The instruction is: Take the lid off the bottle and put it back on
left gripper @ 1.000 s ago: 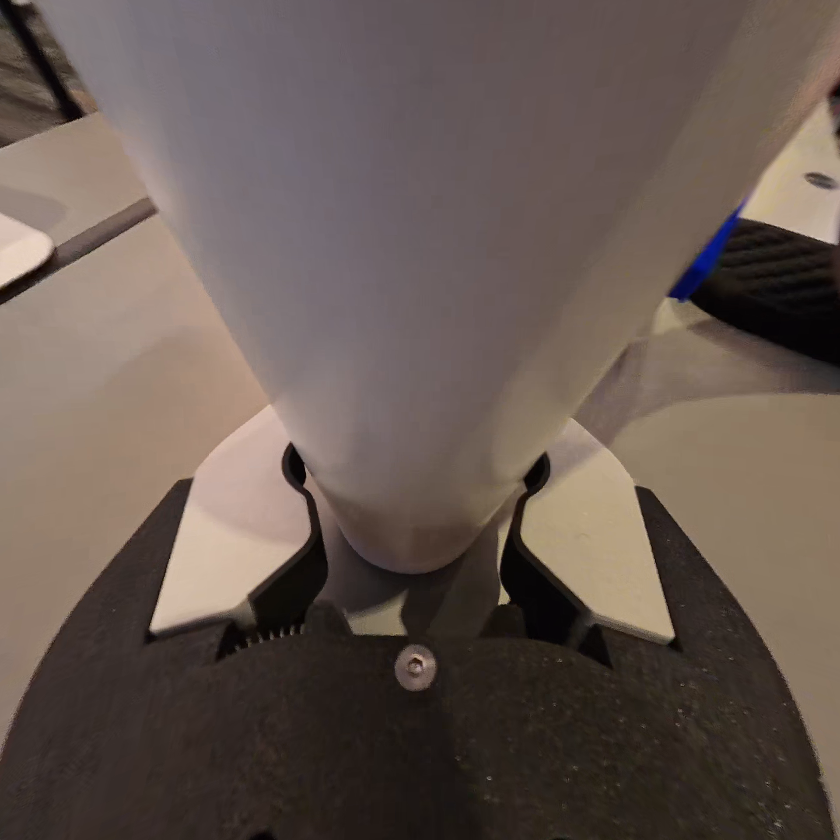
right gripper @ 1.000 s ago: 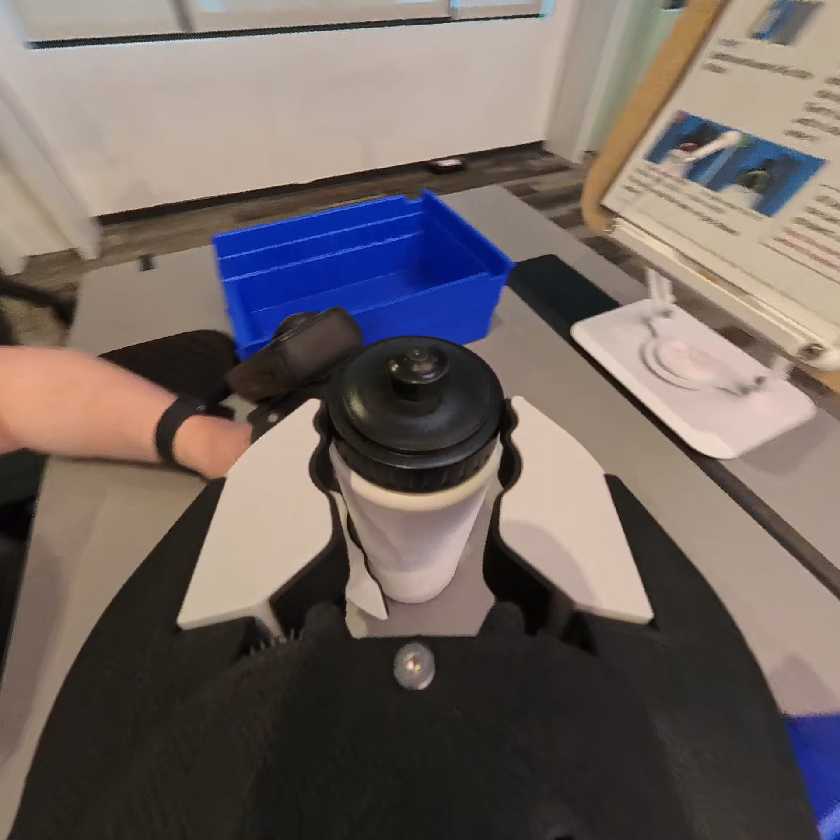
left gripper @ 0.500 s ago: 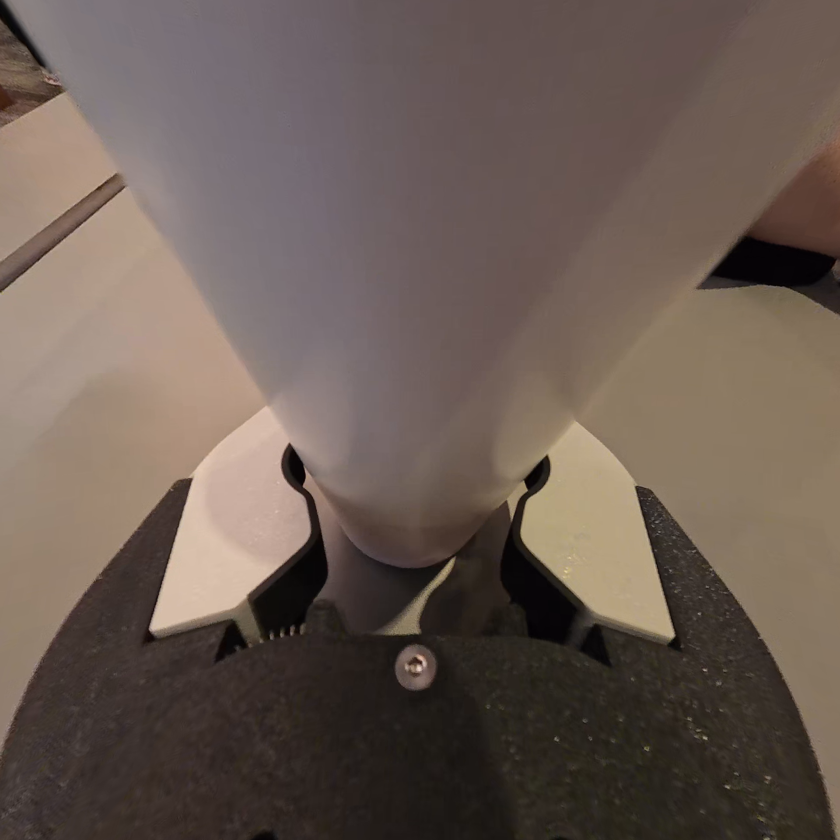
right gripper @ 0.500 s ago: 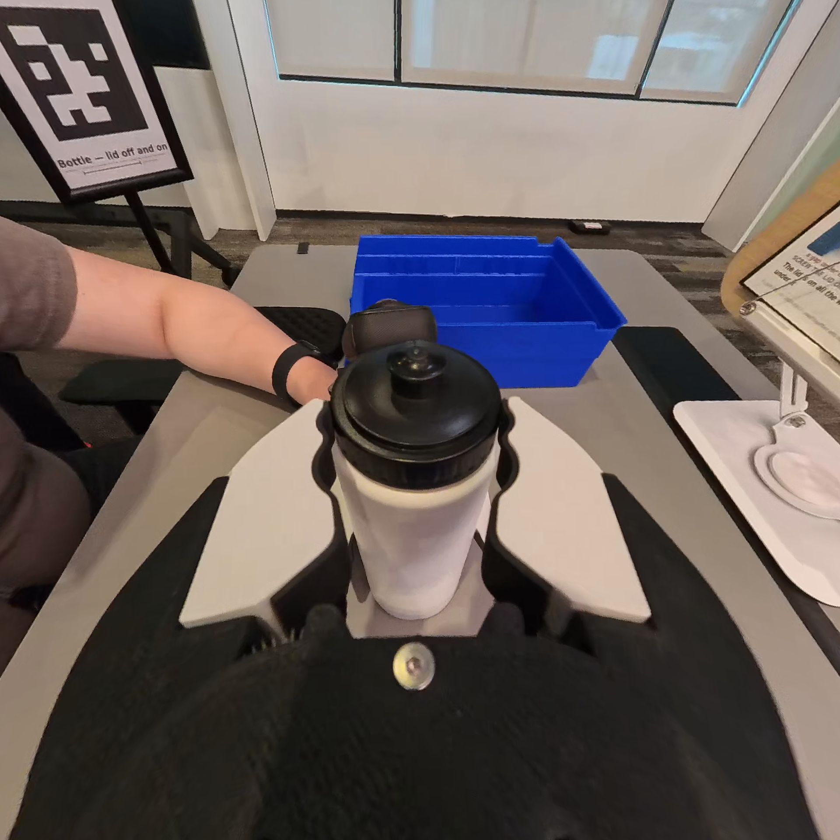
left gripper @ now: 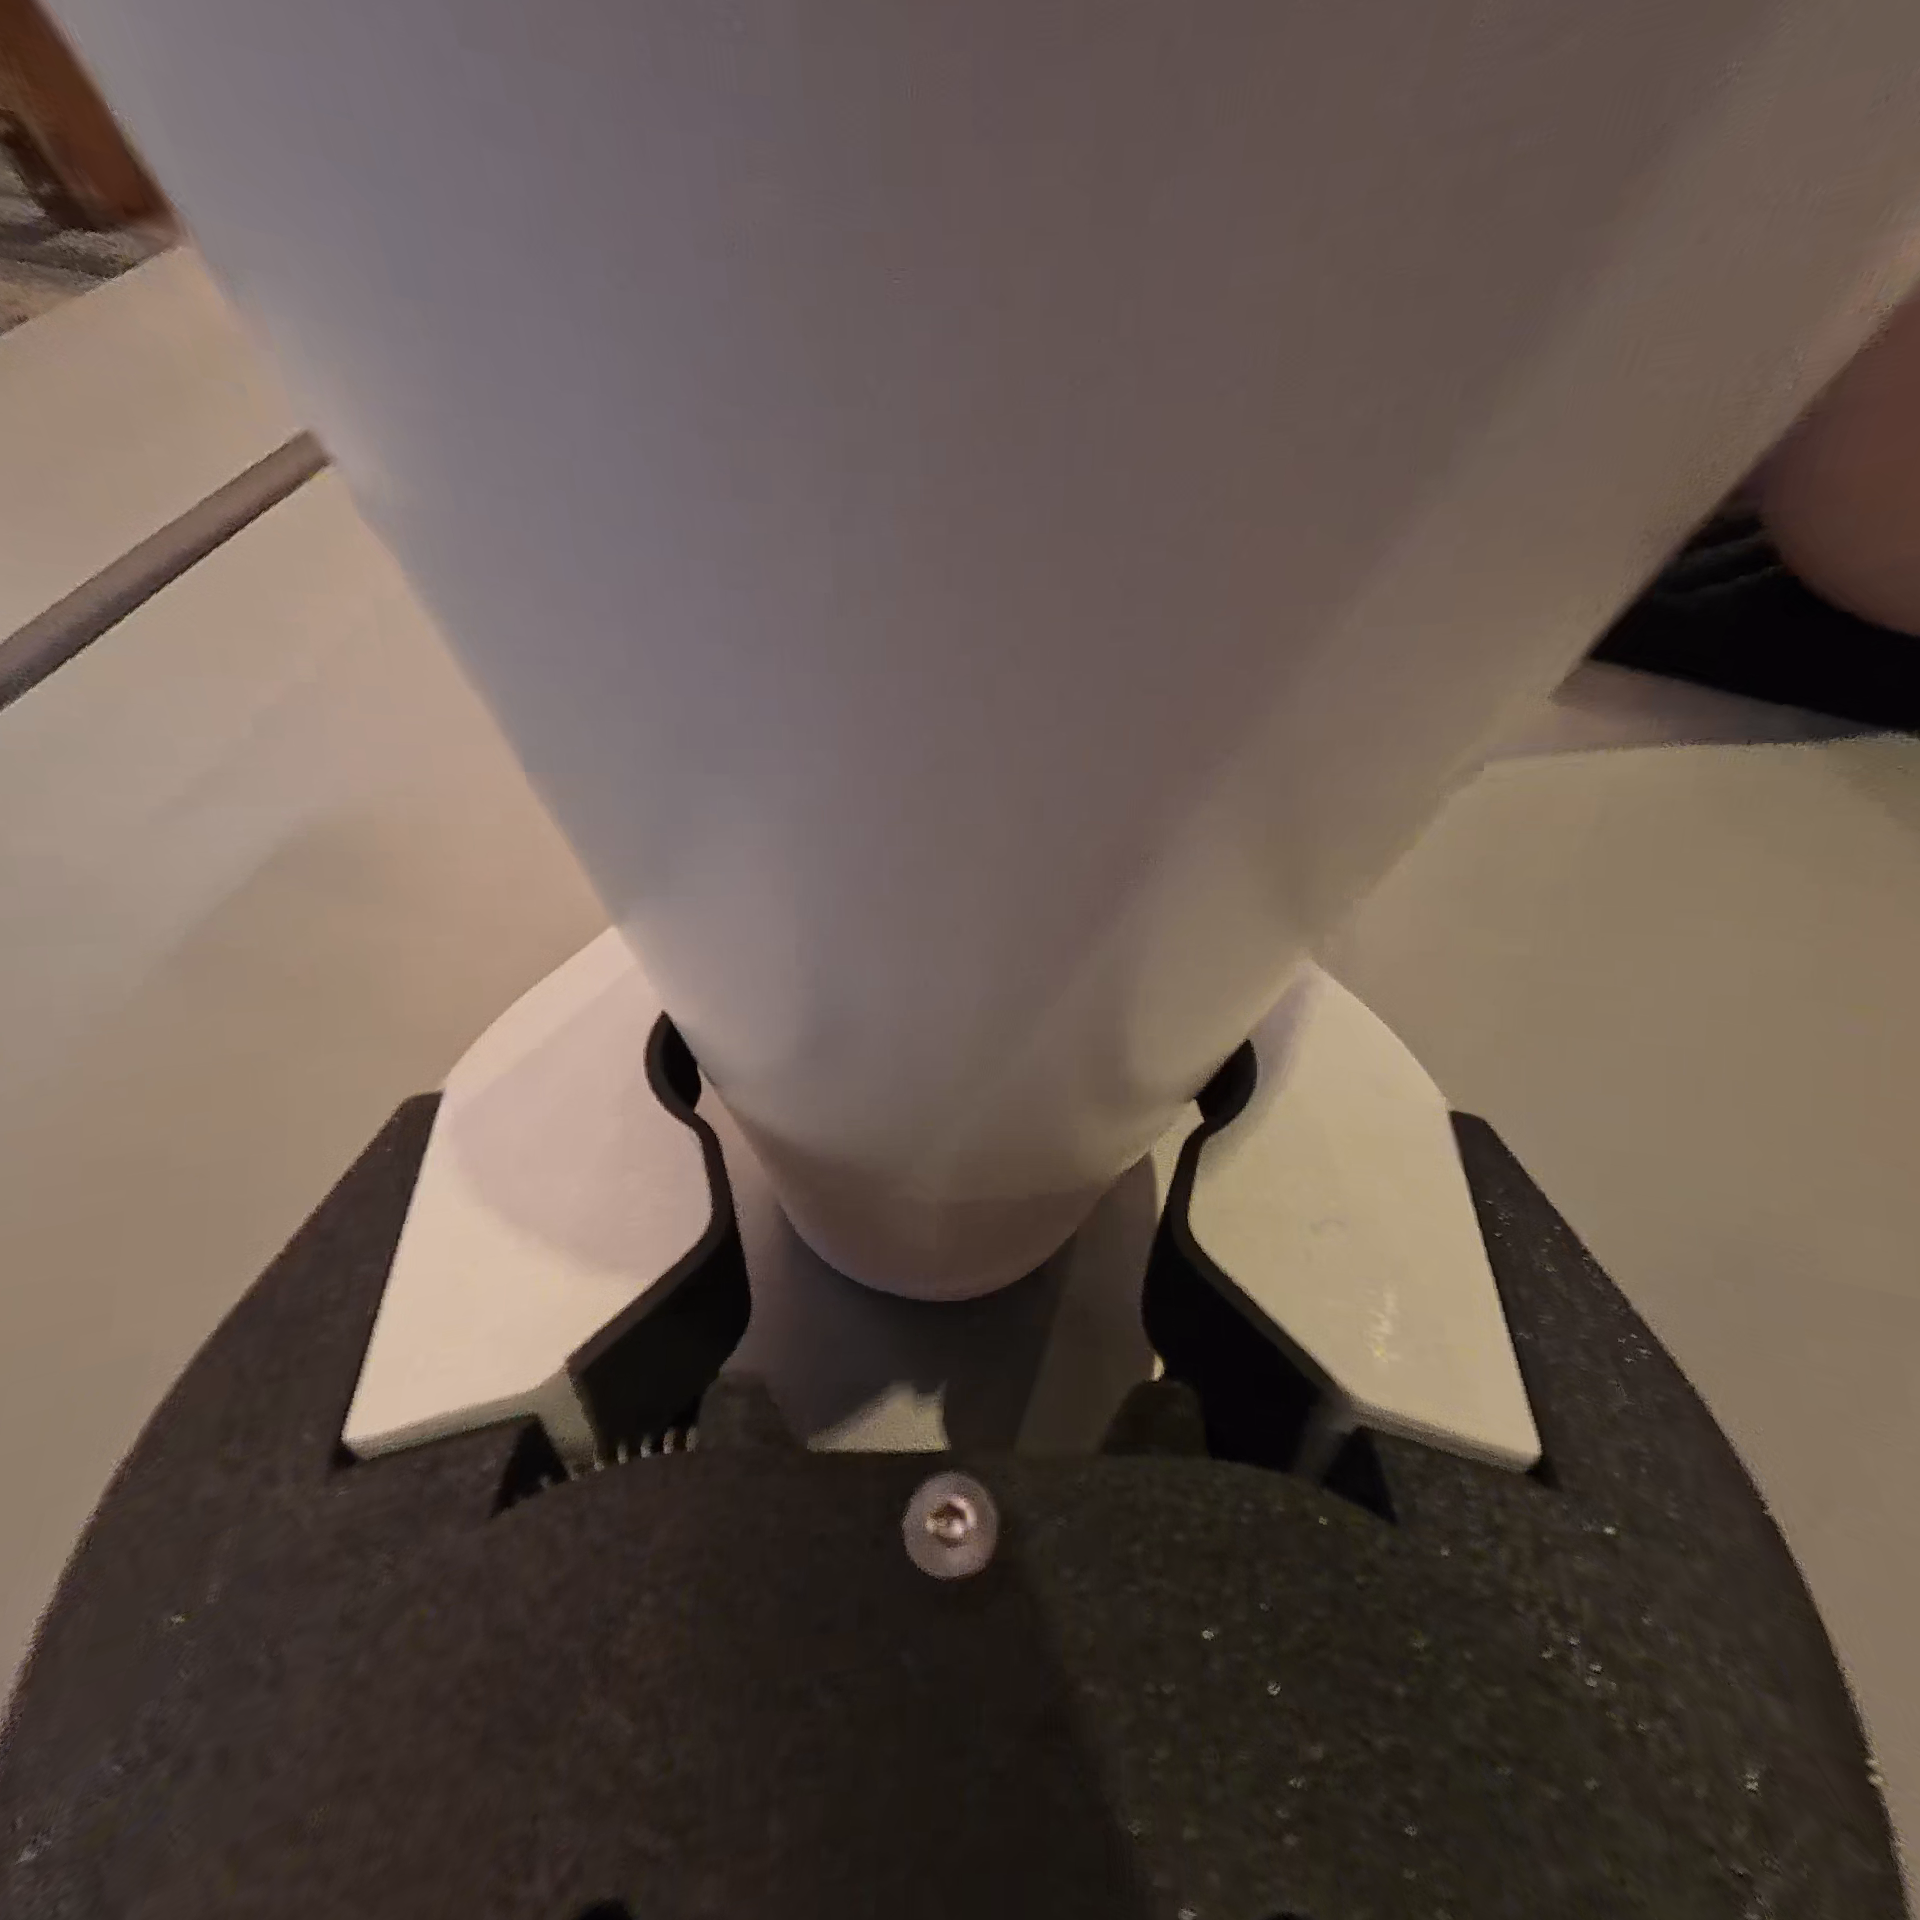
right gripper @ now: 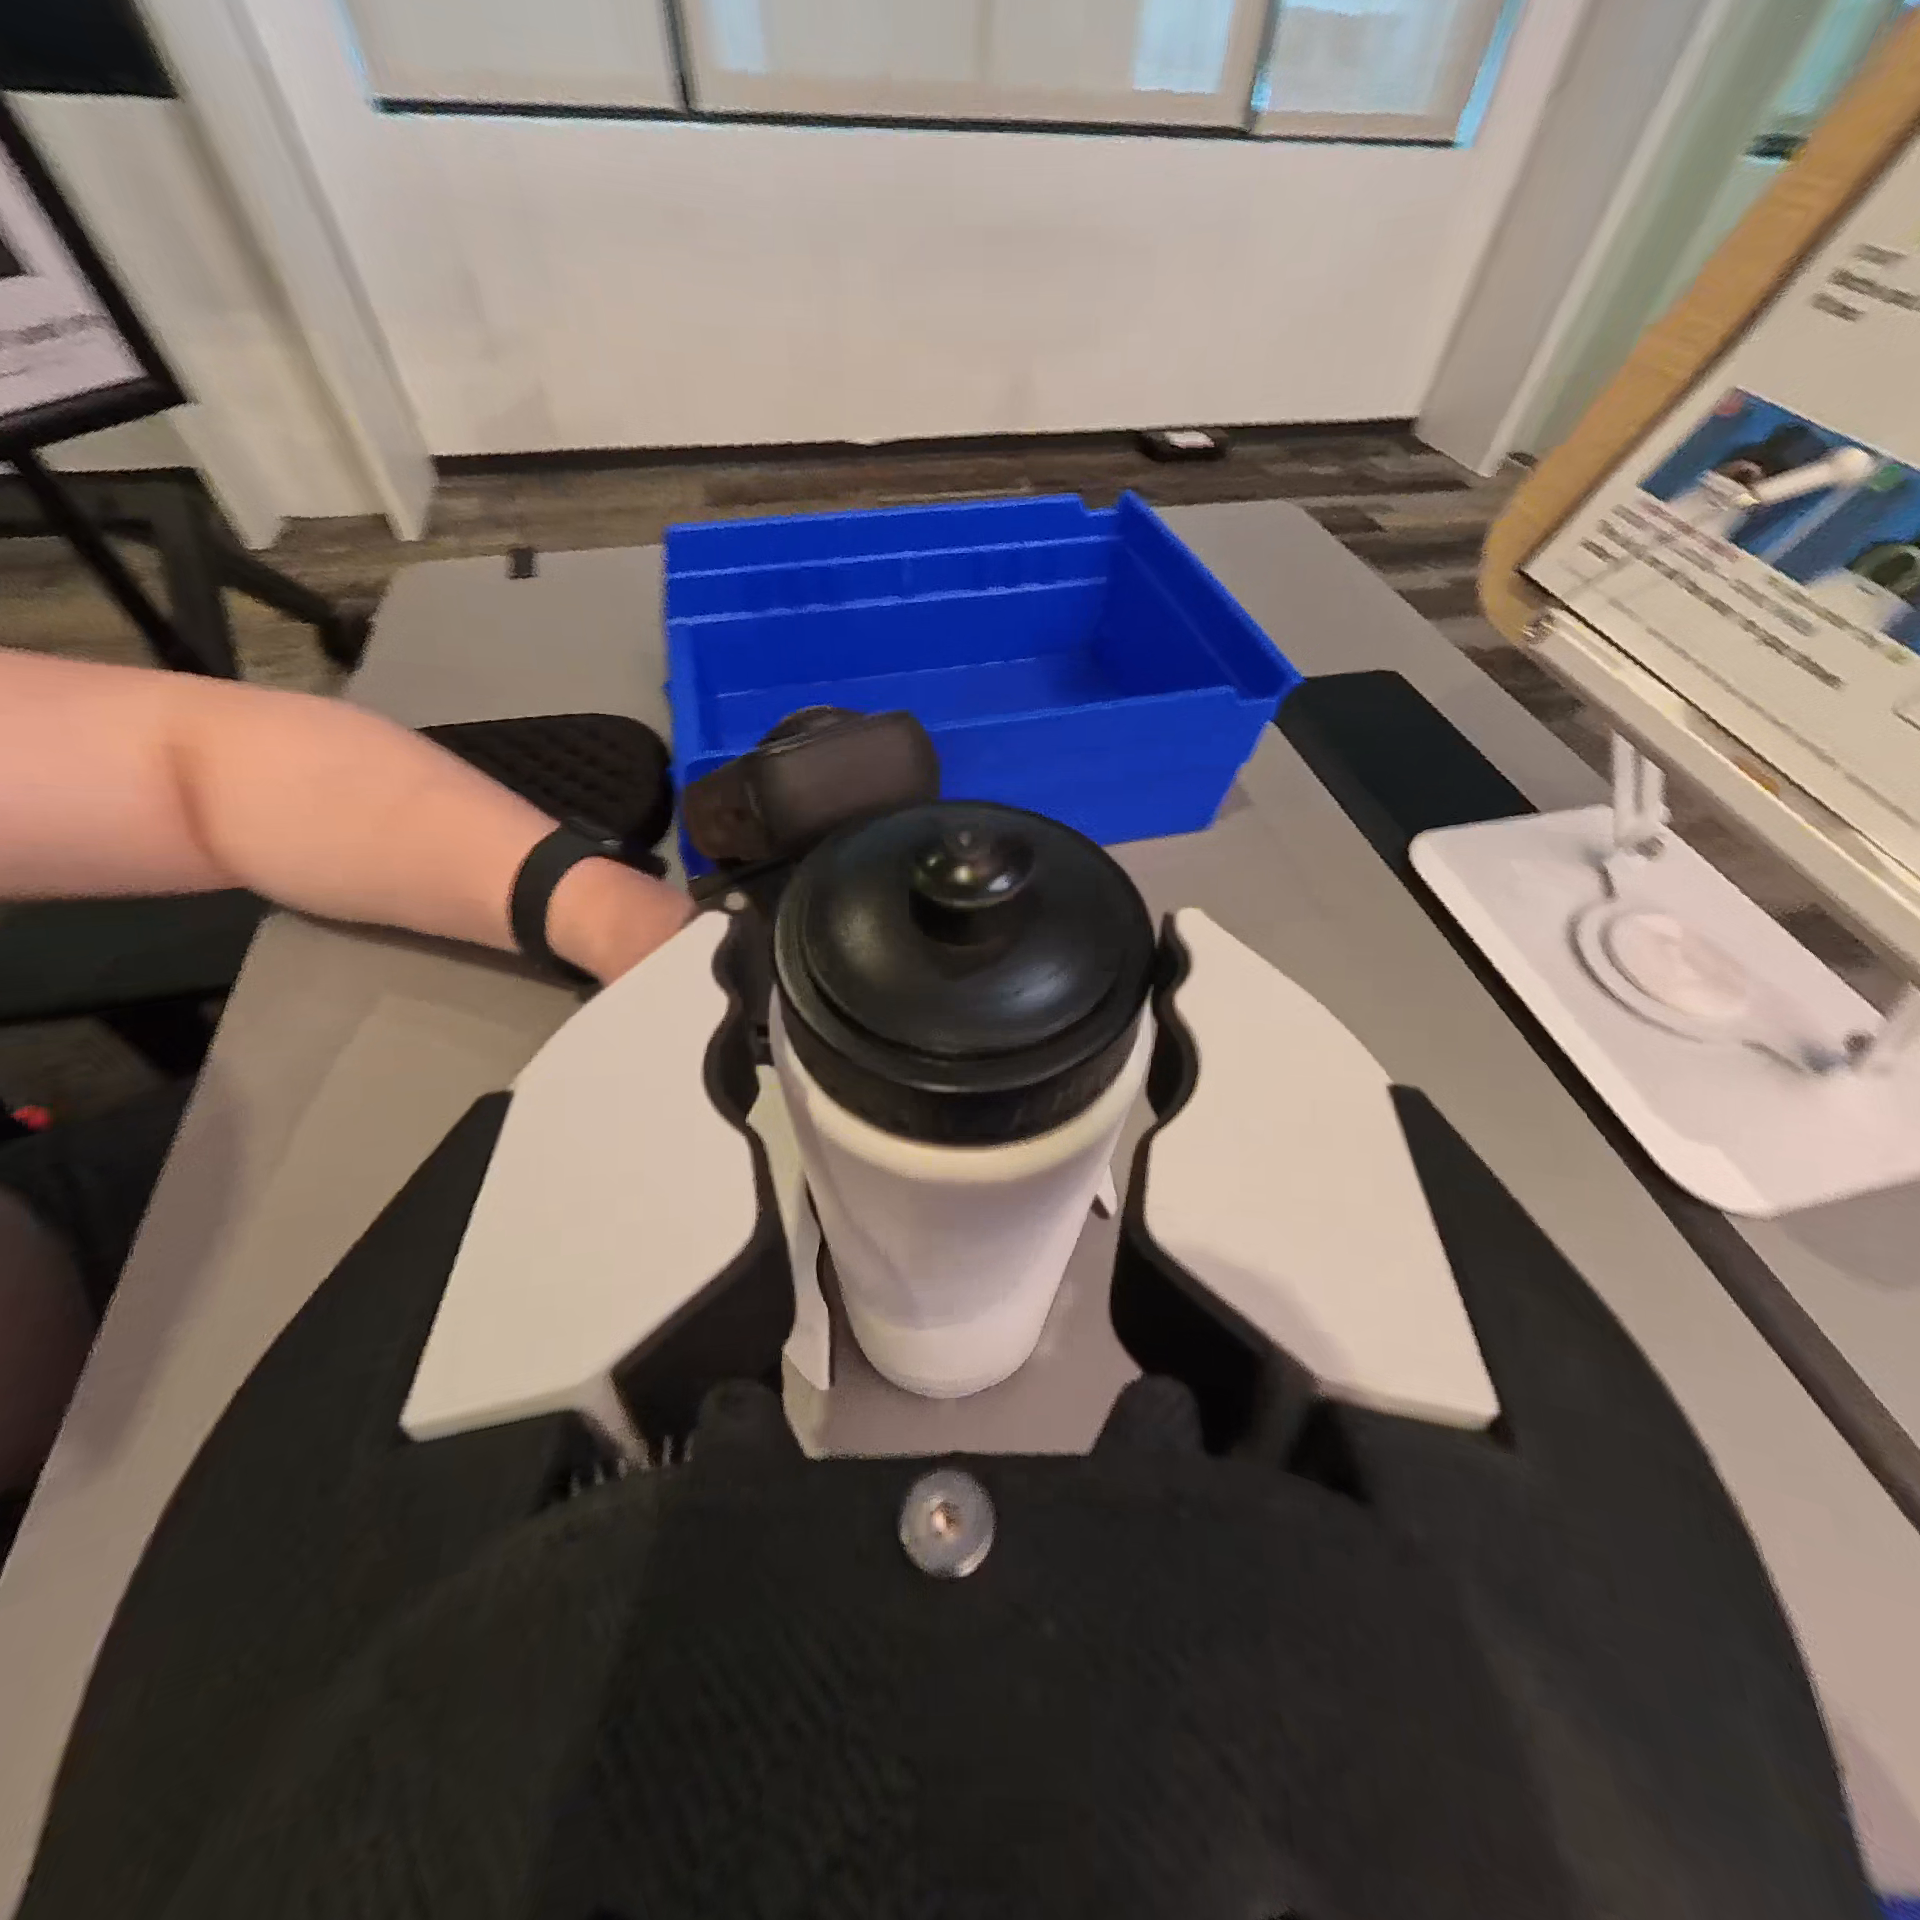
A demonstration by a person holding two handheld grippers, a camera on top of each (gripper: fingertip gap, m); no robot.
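A white bottle (left gripper: pixel 935 520) with a black screw lid (right gripper: pixel 997 997) stands upright on the grey table (right gripper: pixel 312 1039). My left gripper (left gripper: pixel 951 1060) is shut on the bottle's lower body, which fills the left wrist view. In the right wrist view the bottle's body (right gripper: pixel 935 1247) shows below the lid. My right gripper (right gripper: pixel 951 956) comes from above, with its jaws closed against both sides of the lid. The left gripper's black housing (right gripper: pixel 810 779) and the person's hand (right gripper: pixel 613 935) show just behind the bottle.
A blue bin (right gripper: pixel 966 665) stands behind the bottle. A black mat (right gripper: pixel 561 769) lies to its left, another (right gripper: pixel 1392 748) to its right. A white stand (right gripper: pixel 1662 1039) holding a tilted board (right gripper: pixel 1714 468) is at the right. A forearm (right gripper: pixel 260 790) reaches in from the left.
The right wrist view swung left, then back right, while the lid stayed between the right jaws. The left view's background shifted; the blue bin left it and an arm came in.
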